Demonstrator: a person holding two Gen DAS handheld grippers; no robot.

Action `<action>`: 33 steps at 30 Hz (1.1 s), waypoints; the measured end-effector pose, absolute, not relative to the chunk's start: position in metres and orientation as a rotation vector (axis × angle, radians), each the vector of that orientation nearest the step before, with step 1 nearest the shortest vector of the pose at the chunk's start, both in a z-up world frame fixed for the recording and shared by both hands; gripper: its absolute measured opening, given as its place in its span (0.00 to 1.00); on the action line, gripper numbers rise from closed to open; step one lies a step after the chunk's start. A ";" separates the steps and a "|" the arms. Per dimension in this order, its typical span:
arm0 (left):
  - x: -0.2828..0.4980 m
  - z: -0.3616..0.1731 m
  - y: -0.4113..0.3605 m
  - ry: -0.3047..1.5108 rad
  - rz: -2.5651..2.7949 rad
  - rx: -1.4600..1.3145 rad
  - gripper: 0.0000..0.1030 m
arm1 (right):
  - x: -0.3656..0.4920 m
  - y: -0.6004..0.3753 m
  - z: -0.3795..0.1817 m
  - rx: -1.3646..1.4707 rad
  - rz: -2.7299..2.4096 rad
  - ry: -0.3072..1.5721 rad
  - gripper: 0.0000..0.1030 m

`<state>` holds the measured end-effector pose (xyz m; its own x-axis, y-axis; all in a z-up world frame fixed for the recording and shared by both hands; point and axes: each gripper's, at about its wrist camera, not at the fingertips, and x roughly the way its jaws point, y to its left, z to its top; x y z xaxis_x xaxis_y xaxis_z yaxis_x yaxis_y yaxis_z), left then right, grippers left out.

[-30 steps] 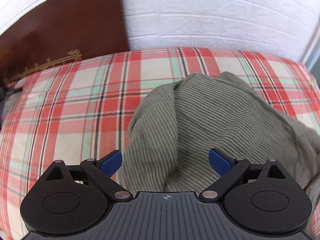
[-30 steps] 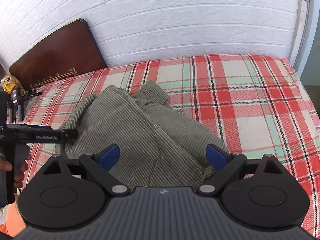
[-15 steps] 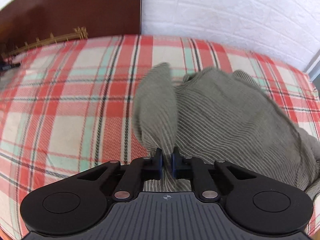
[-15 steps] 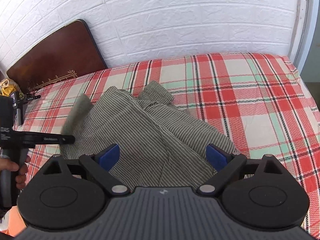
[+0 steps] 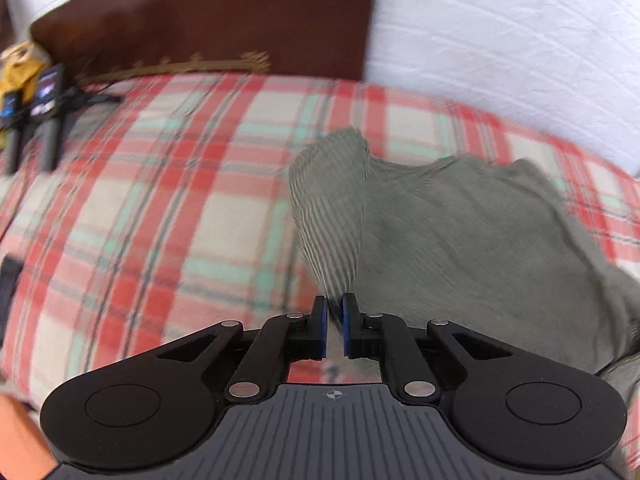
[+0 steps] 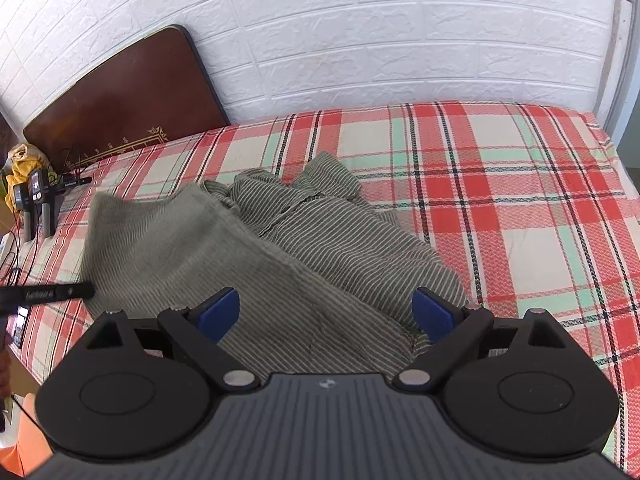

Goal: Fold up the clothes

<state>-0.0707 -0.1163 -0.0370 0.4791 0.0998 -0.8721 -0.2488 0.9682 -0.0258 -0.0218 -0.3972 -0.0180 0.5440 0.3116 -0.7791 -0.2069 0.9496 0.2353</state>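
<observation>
at the bottom of the left wrist view, the left gripper (image 5: 334,326) has its jaws closed on a fold of the striped shirt (image 5: 460,240), and the cloth rises from between the blue pads (image 5: 320,328) in a raised, blurred flap toward the middle of the frame. low in the right wrist view, the right gripper (image 6: 326,314) has its jaws wide apart, with nothing pinched; the shirt (image 6: 280,256) lies beneath and between them. from there the grey-green garment spreads crumpled across the centre of the plaid bedsheet (image 6: 500,184), its left part lifted where the other gripper's black finger (image 6: 48,293) meets it at the left edge. farther back, at the upper left, small black devices (image 6: 36,200) stand on the sheet, next to a brown headboard (image 6: 120,104). behind everything is a white brick wall (image 6: 380,32).
</observation>
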 end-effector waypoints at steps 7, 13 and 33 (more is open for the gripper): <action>-0.096 -0.054 -0.088 1.108 0.283 -0.204 0.03 | -0.015 -0.383 -0.021 0.078 0.365 0.965 0.92; -0.092 -0.038 -0.105 1.055 0.198 -0.222 0.48 | 0.007 -0.360 -0.027 0.017 0.440 0.972 0.91; -0.040 -0.073 -0.115 1.120 0.134 -0.236 0.10 | 0.033 -0.315 -0.043 0.052 0.618 1.090 0.05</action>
